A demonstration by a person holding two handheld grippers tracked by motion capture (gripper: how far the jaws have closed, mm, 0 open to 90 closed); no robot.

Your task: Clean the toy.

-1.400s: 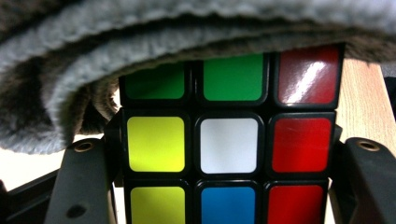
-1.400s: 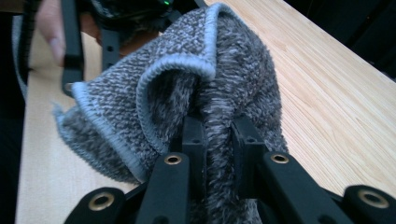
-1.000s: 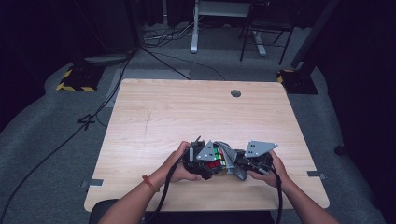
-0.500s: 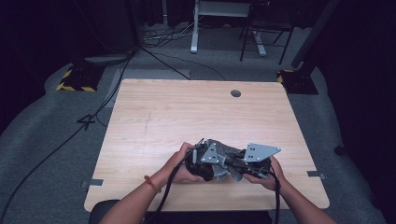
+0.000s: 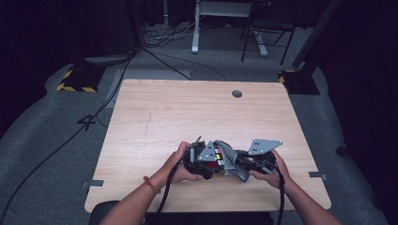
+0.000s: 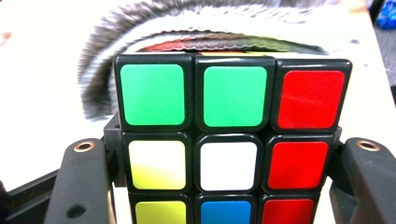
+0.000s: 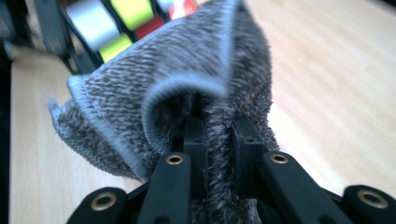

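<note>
Your left gripper clamps the puzzle cube; your right gripper pinches the grey cloth, just beyond its jaws. Wiping looks under way, with the cloth against the cube's far side.

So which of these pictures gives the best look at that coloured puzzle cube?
The left gripper view: the cube faces the camera, its green, red, white, yellow and blue squares sharp between the claw's jaws. The right gripper view catches blurred squares behind the grey cloth. In the high view it is small, between the hands.

left claw clamps a puzzle cube, grey cloth blurred behind it.
</note>
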